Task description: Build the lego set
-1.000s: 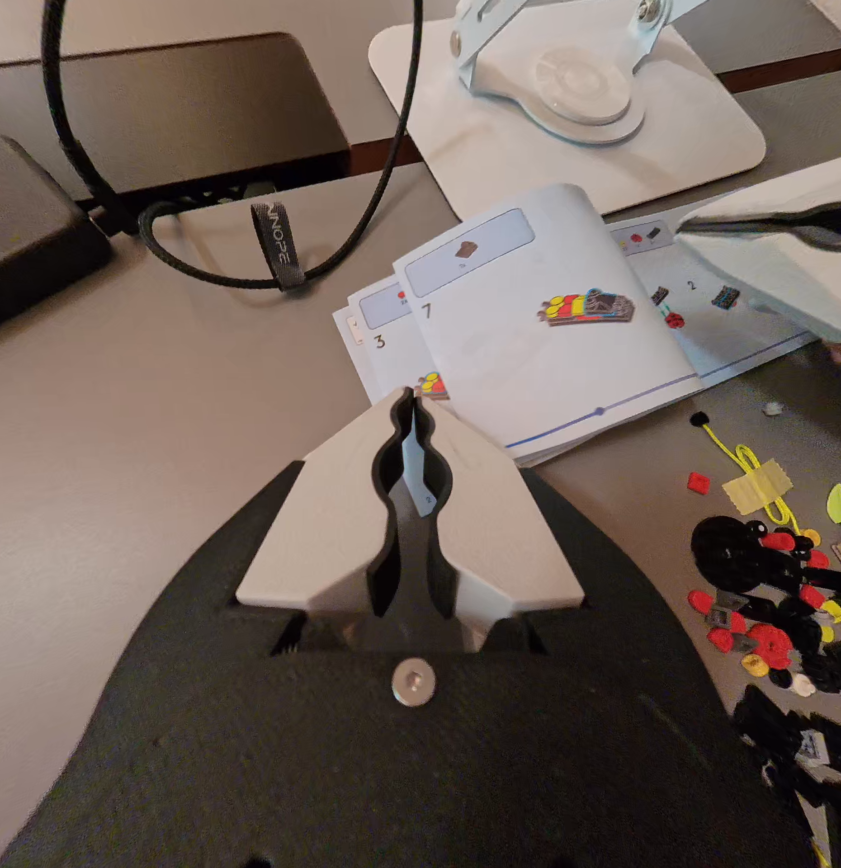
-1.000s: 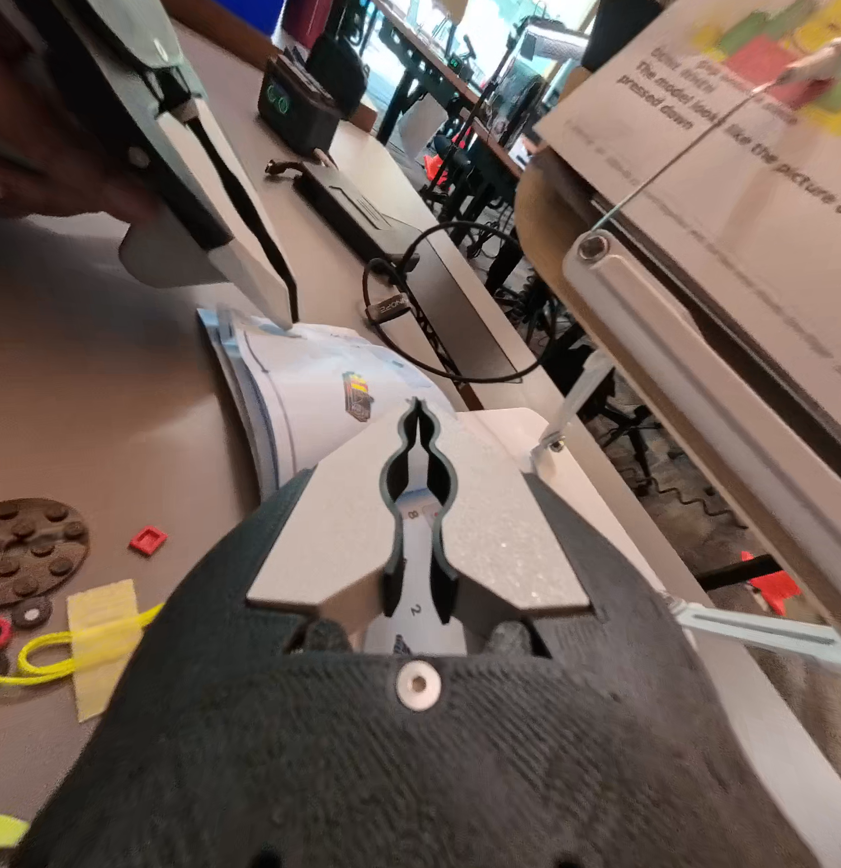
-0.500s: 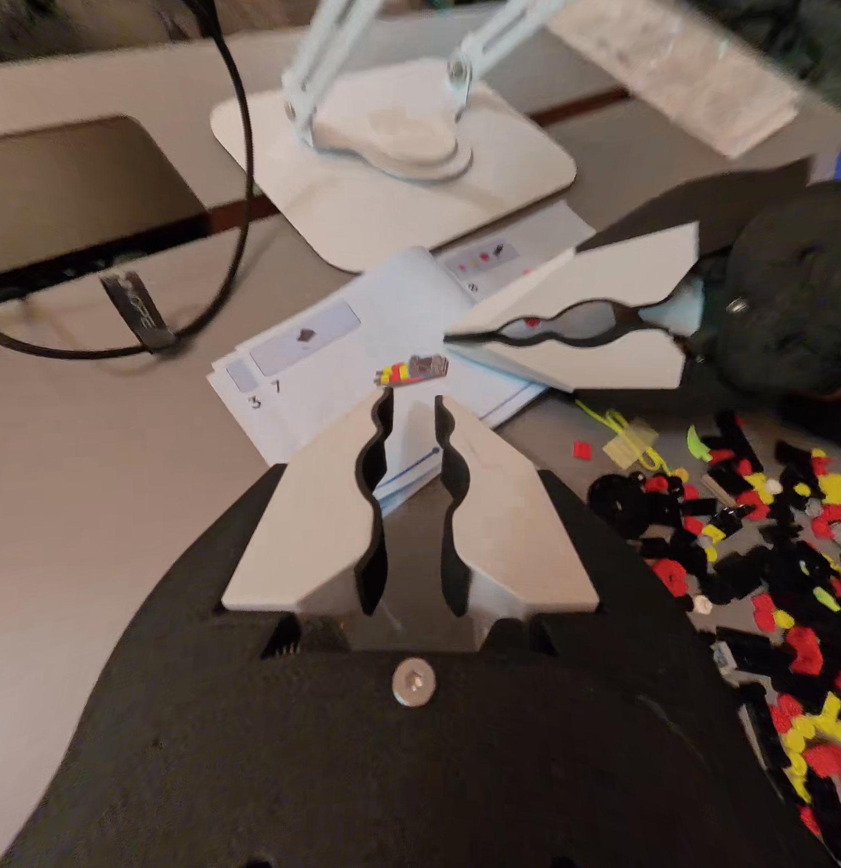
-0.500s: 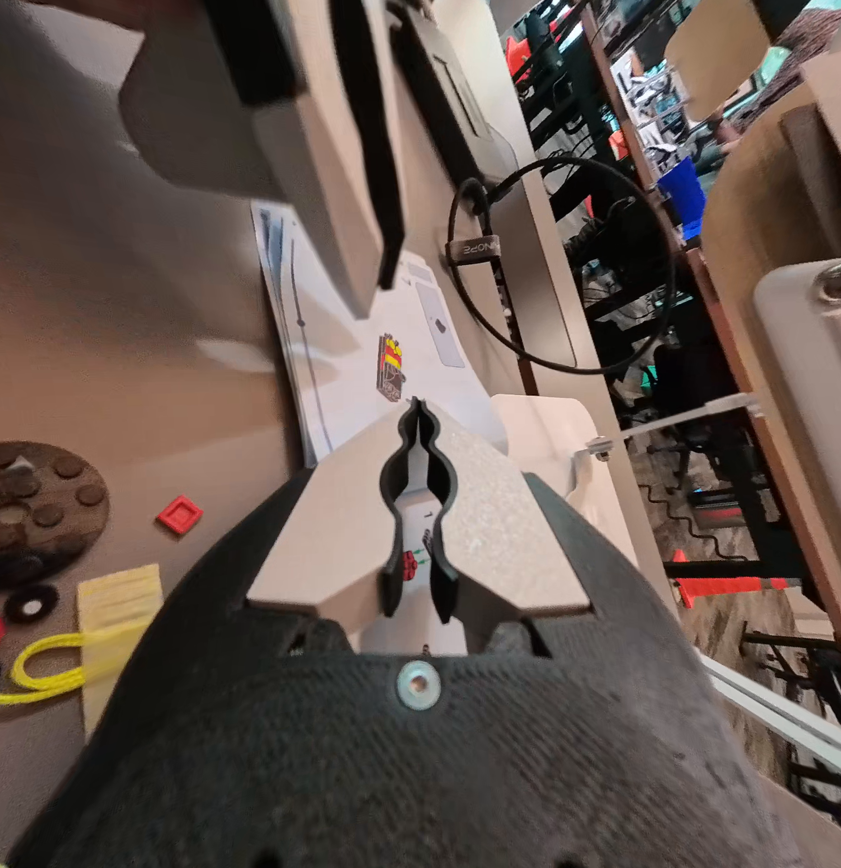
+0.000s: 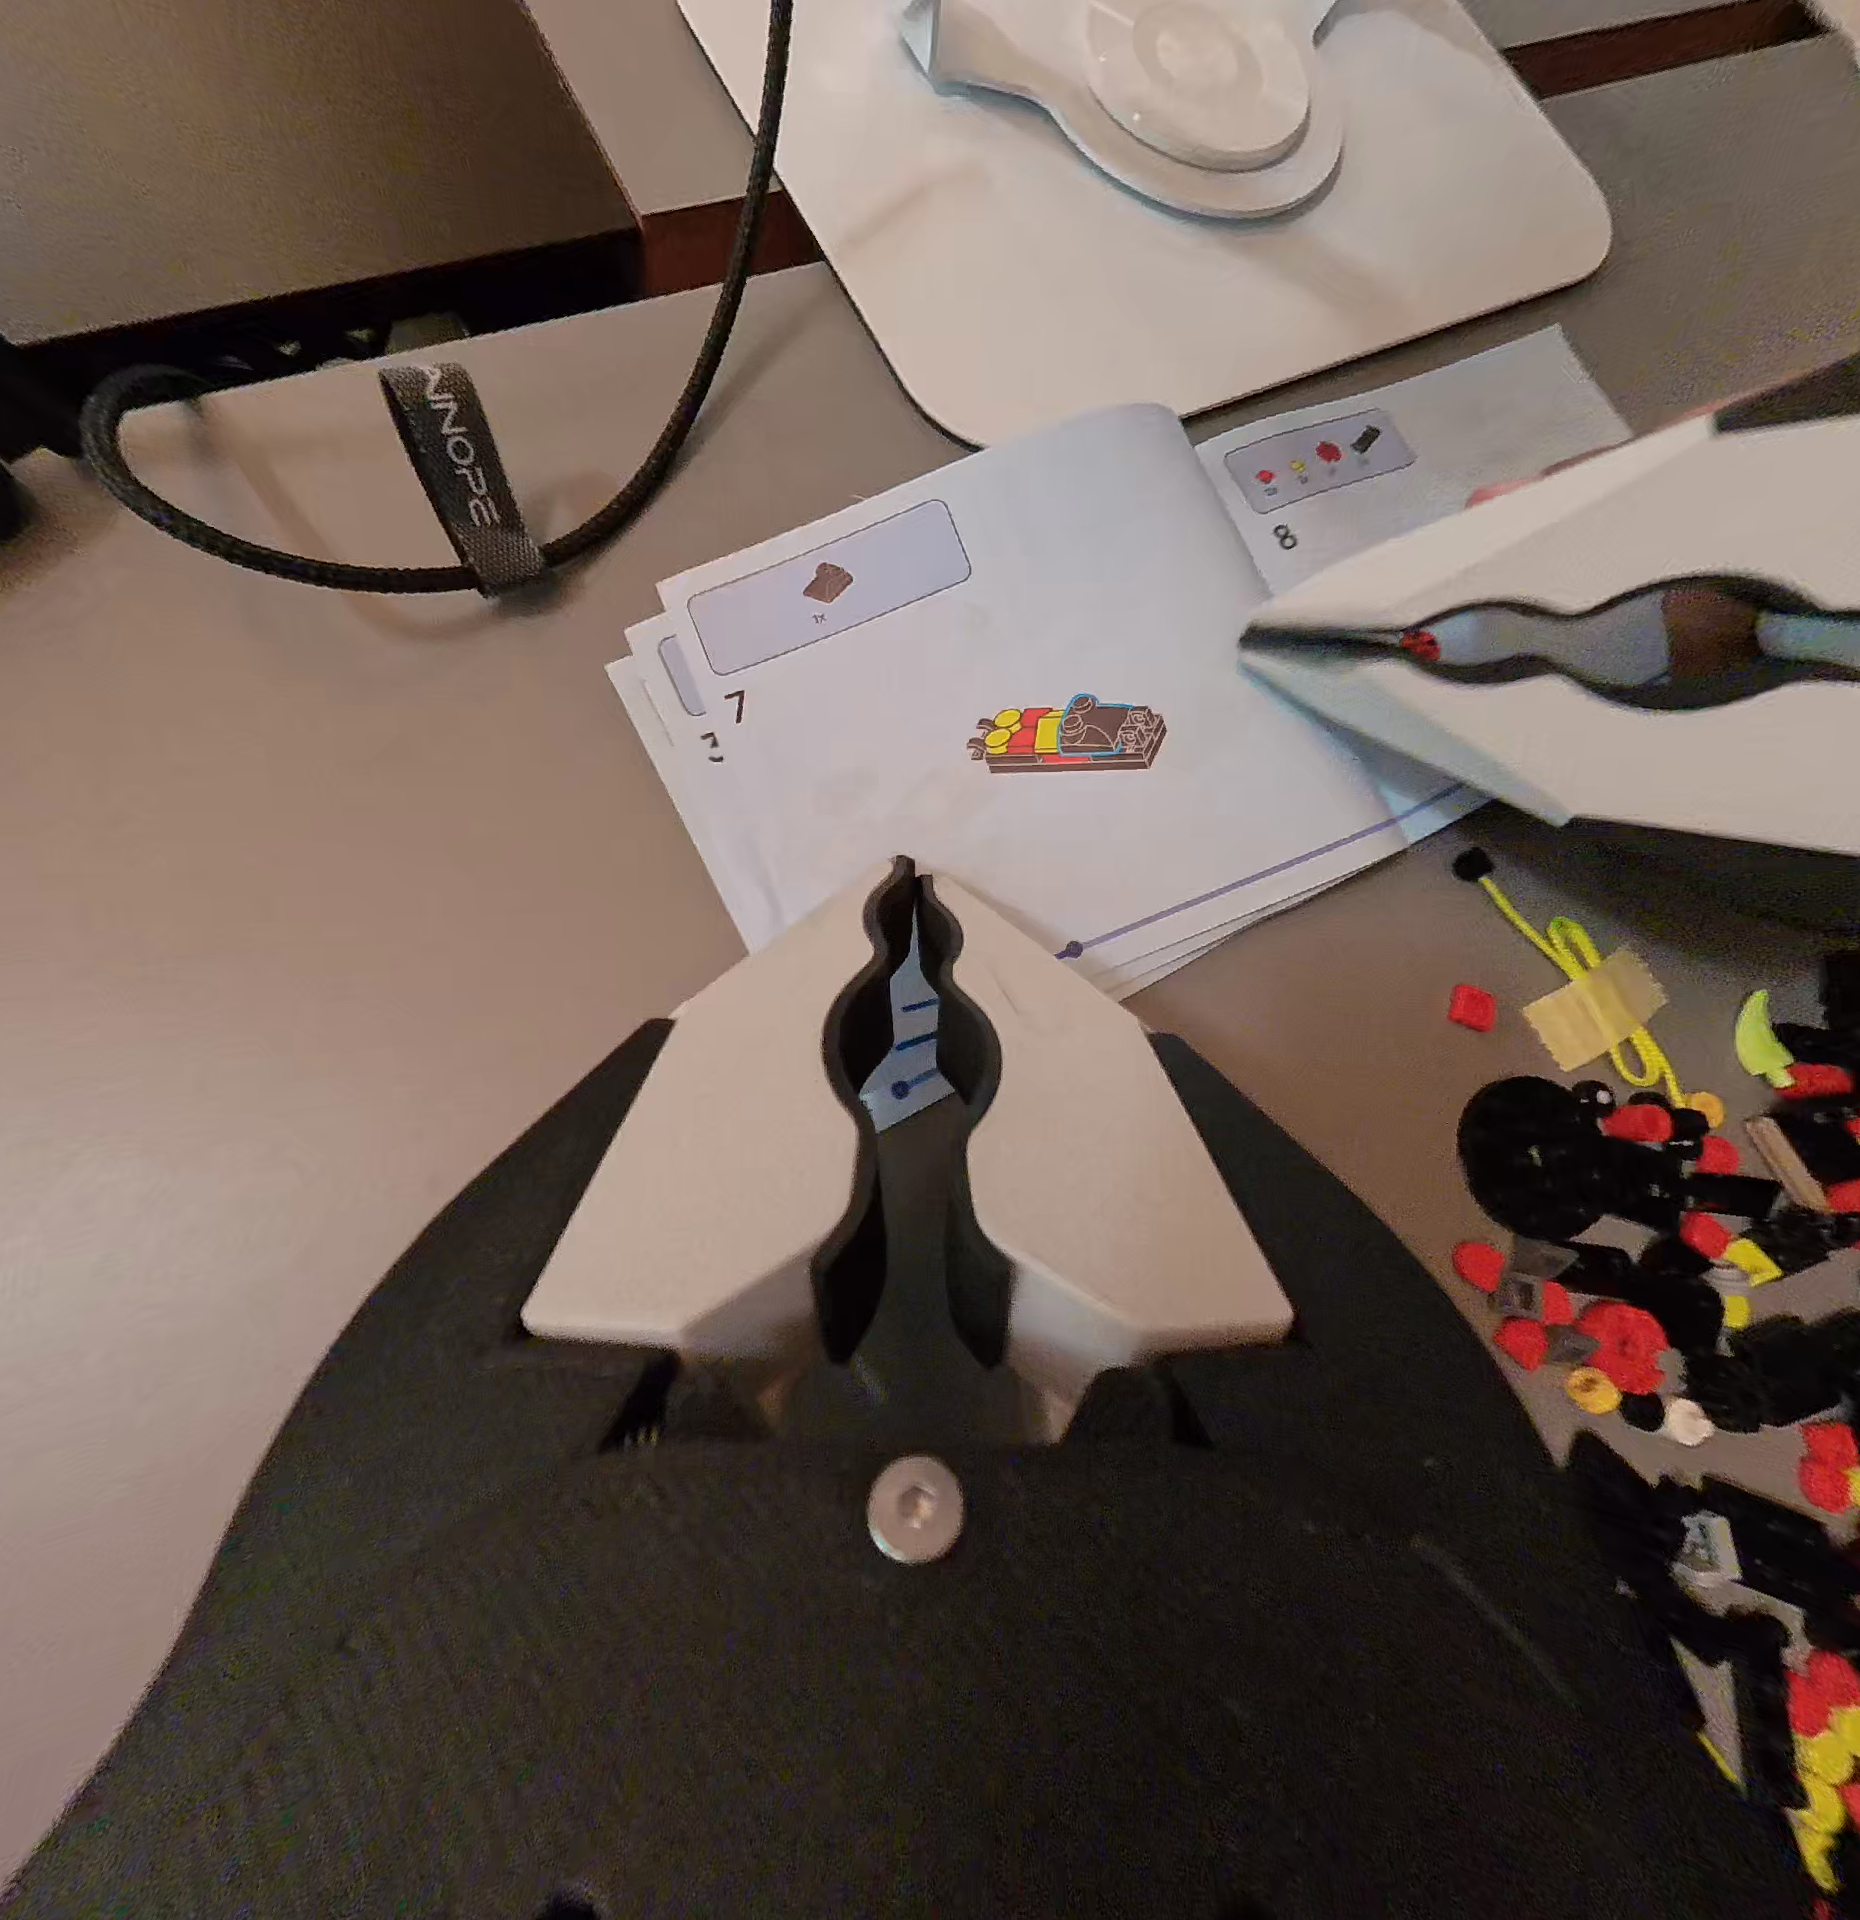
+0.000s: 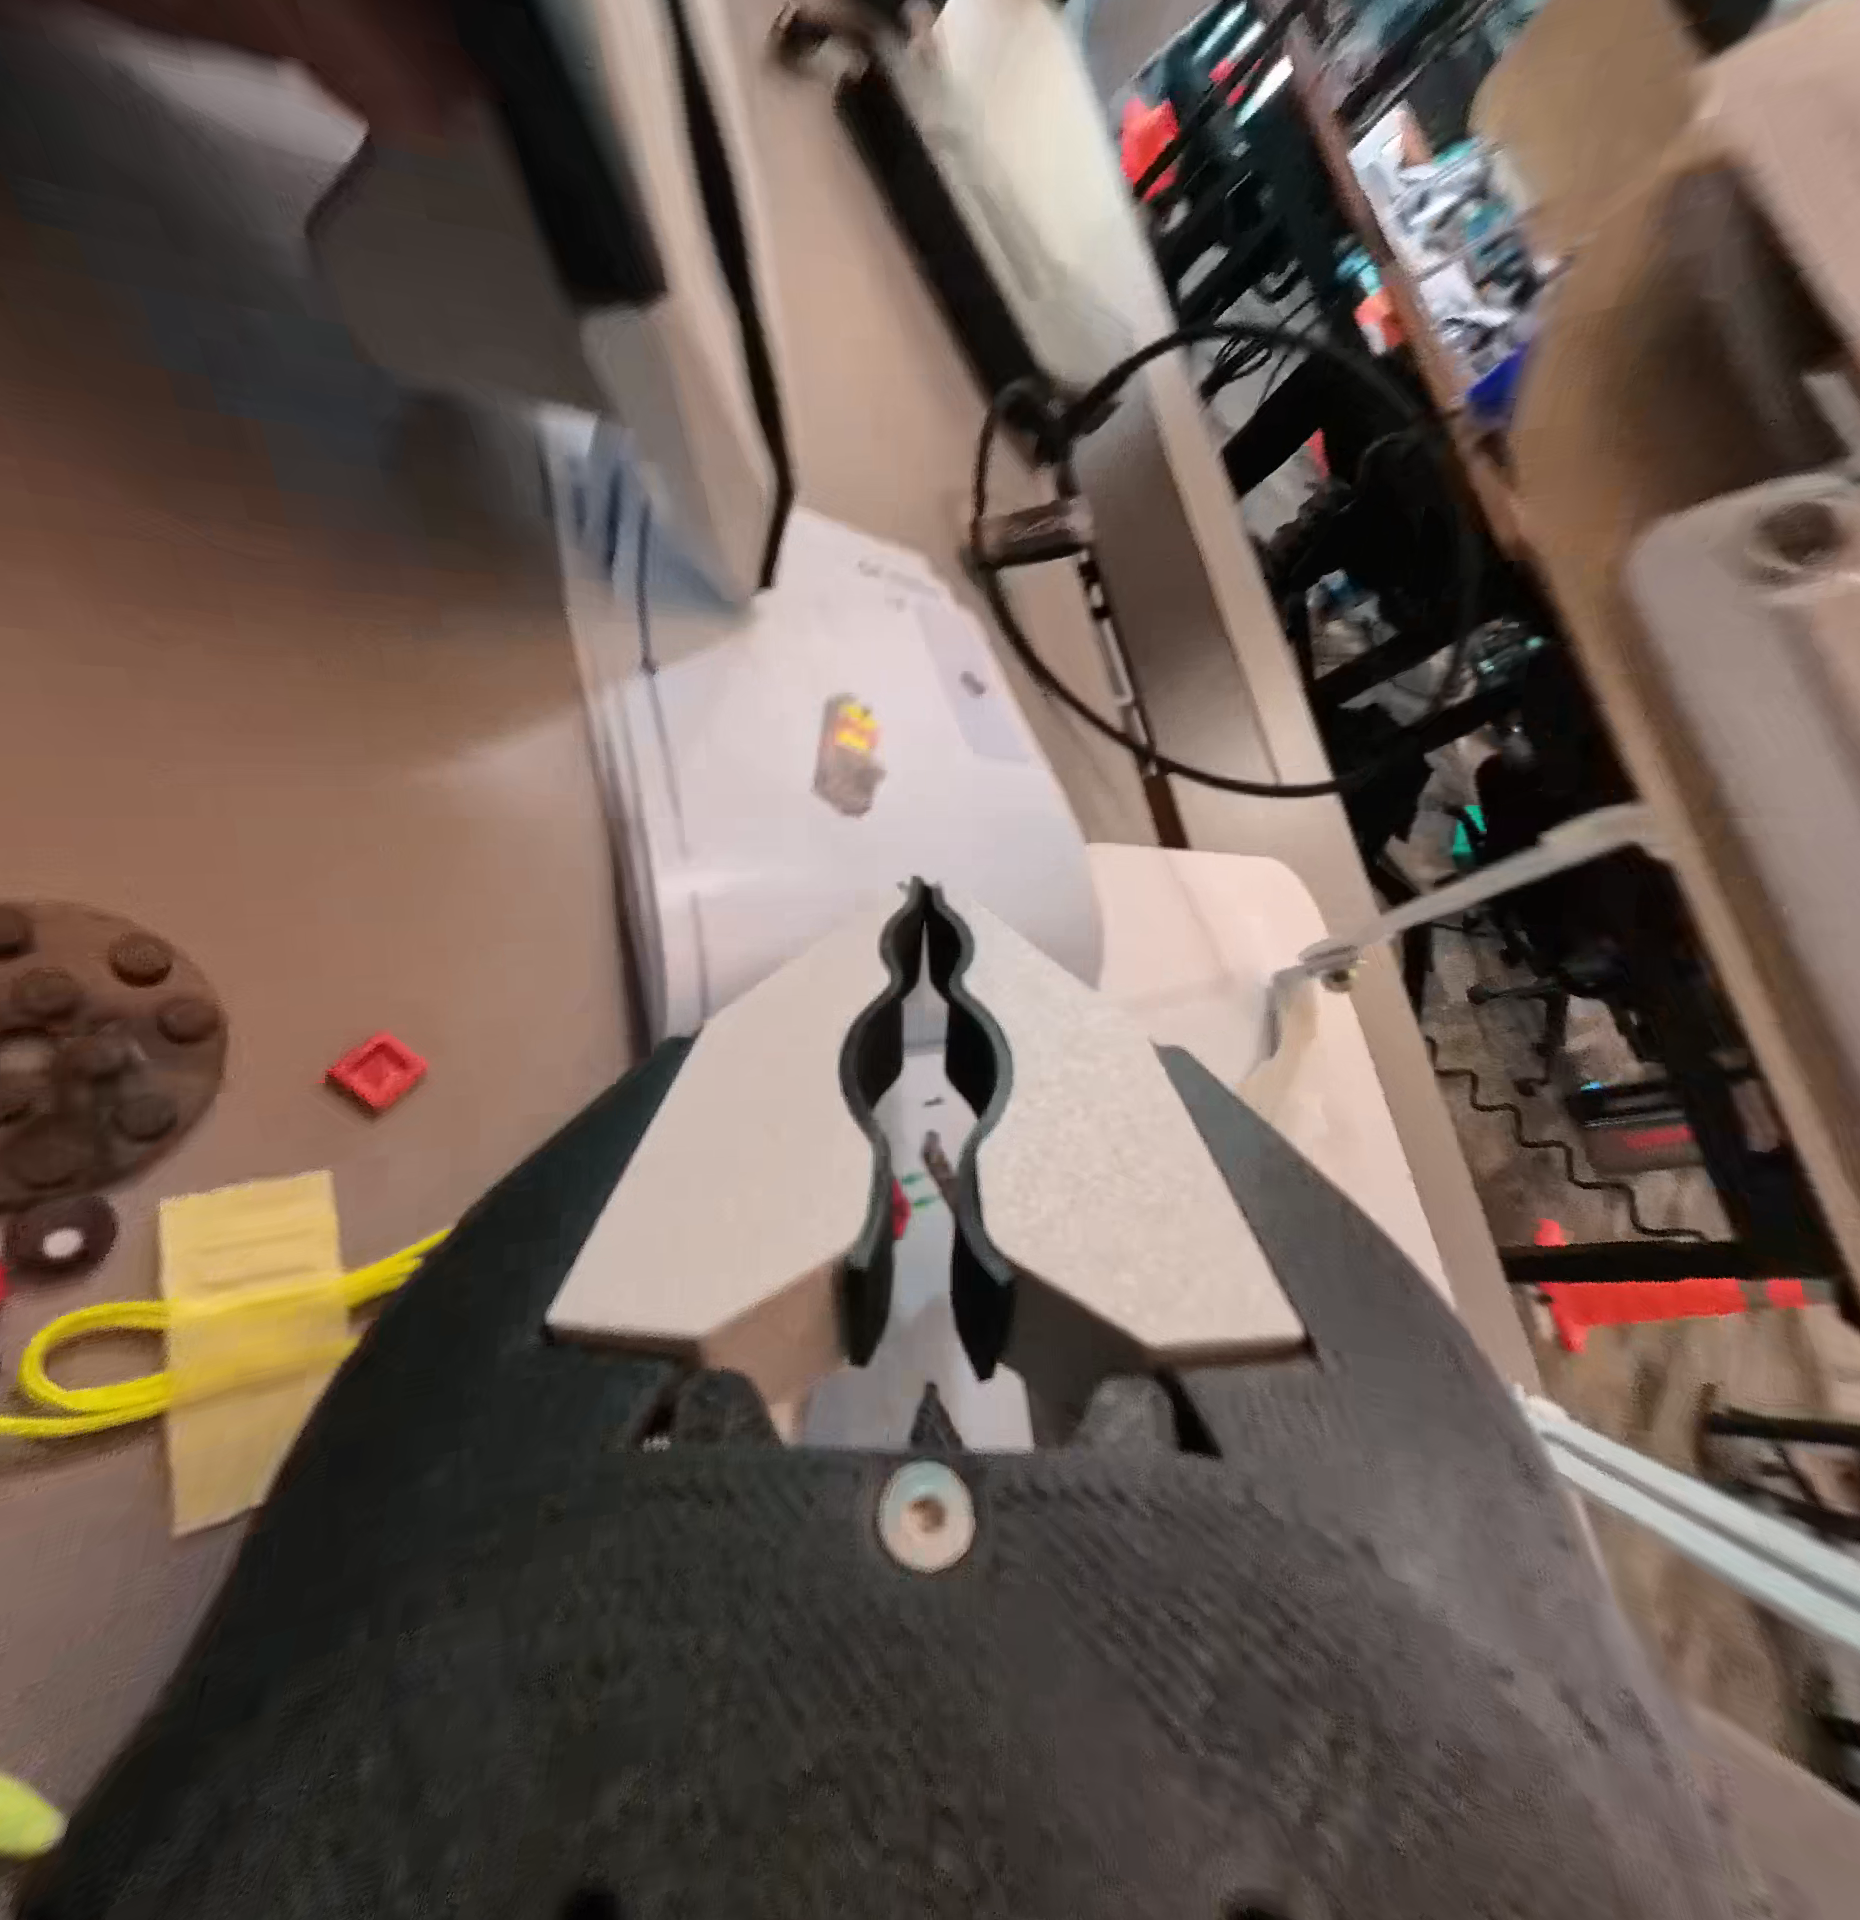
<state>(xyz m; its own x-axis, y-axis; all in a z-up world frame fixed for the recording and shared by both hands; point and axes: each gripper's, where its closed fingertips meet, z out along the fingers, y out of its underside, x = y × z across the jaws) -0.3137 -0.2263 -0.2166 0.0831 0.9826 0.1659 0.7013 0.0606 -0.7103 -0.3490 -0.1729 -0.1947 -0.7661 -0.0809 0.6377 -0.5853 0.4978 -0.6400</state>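
Observation:
The open instruction booklet (image 5: 1009,644) lies on the grey table, its left page curled up. My left gripper (image 5: 910,878) is shut, its tips at the booklet's near corner. Page edges show through its gap, and I cannot tell whether it pinches them. My right gripper (image 6: 921,894) is shut and turned on its side over the booklet's right page (image 6: 853,831). It also shows in the left wrist view (image 5: 1253,649). A pile of black, red and yellow lego pieces (image 5: 1684,1247) lies to the right.
A brown round plate (image 6: 74,1049), a small red tile (image 6: 377,1070) and a taped yellow string (image 6: 251,1340) lie by the pile. A white stand base (image 5: 1165,208), a black cable (image 5: 718,312) and a dark box (image 5: 230,156) sit behind the booklet. My right fingertips sit around 7 cm from my left ones. About 9 cm separates my right fingertips from the small red tile (image 6: 377,1070). It is also in sight in the left wrist view (image 5: 1474,1013).
My left gripper pulled back and opened, then returned to the booklet's corner and shut. My right gripper stayed shut and shifted along the right page.

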